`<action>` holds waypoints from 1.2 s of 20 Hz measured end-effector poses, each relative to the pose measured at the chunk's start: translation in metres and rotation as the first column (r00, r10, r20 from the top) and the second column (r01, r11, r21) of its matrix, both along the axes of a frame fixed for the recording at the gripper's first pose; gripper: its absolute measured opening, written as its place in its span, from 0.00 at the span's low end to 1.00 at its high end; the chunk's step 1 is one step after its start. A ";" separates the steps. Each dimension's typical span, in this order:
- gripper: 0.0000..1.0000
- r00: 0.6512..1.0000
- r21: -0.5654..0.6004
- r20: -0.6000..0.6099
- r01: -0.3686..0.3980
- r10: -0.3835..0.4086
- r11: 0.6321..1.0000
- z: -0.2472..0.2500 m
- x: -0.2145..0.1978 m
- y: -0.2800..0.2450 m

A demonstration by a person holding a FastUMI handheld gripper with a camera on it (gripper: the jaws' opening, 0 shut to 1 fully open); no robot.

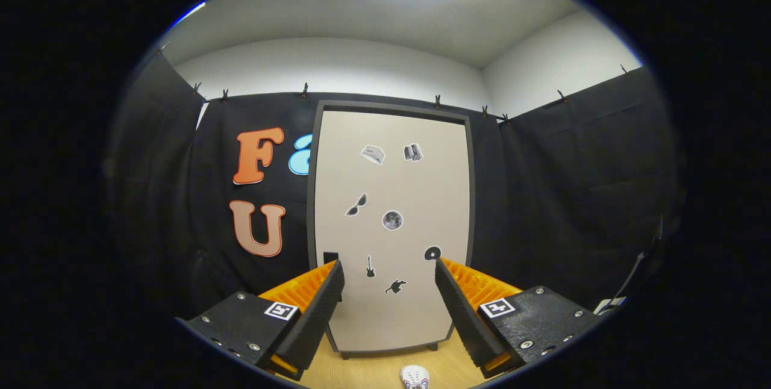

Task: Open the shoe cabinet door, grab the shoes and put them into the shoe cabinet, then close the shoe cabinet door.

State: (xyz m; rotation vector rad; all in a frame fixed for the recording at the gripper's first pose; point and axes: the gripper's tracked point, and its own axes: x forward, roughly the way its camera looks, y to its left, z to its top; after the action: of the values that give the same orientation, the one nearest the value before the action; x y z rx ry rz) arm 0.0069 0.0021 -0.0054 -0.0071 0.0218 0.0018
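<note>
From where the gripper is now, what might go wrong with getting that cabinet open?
The cabinet door is shut and its small dark handle sits at the left edge, partly behind one finger, so the open gripper could miss it. The shoe lies on the floor just ahead of the cabinet and could be knocked.

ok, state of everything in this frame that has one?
shoe cabinet door: shut, stickers on its front
handle: dark, at the door's left edge, untouched
shoe: on the floor between the fingers, outside the cabinet
gripper: open, holding nothing, facing the door
</note>
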 end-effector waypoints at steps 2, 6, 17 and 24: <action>0.94 1.000 0.000 -0.011 -0.005 0.005 1.000 -0.006 0.006 0.004; 0.94 0.999 -0.002 -0.044 -0.021 0.021 1.000 -0.026 0.032 0.023; 0.94 0.983 -0.024 -0.154 -0.108 0.103 0.994 -0.099 0.119 0.099; 0.93 0.970 -0.040 -0.217 -0.120 0.109 0.992 -0.139 0.167 0.120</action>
State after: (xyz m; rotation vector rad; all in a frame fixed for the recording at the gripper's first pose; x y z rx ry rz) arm 0.1743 0.1216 -0.1445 -0.0611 0.2379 0.1175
